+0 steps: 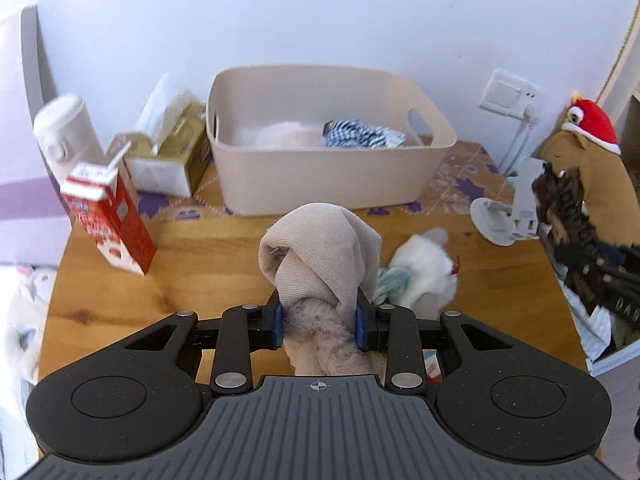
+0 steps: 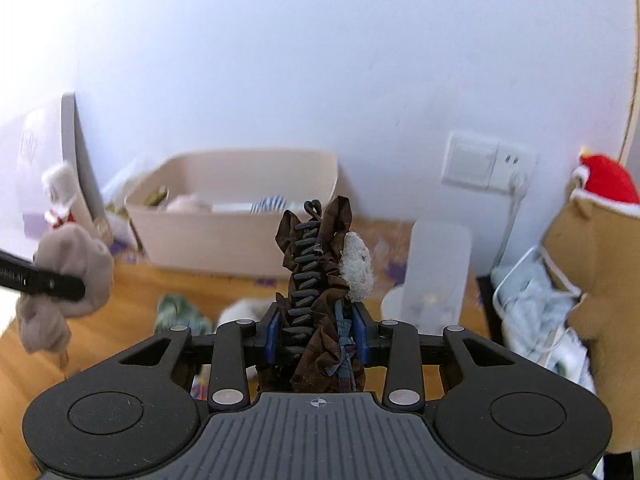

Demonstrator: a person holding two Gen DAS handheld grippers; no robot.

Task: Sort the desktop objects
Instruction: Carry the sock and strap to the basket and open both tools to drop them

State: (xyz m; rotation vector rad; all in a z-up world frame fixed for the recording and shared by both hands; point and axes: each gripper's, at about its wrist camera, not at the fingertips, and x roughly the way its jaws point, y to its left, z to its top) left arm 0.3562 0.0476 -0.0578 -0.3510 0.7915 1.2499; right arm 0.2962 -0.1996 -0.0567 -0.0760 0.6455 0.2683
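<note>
Both claws grip cloth above the wooden table (image 1: 200, 256): left gripper (image 1: 320, 316) clamps a beige bundle (image 1: 320, 252), right gripper (image 2: 318, 332) a brown scrunchie (image 2: 316, 264); the bin's (image 1: 320, 176) near rim stands just ahead, bare wood between.

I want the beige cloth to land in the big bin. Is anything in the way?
Nothing visible blocks it. The left gripper holds the beige cloth up above the table, and the bin sits straight ahead with its top open.
</note>
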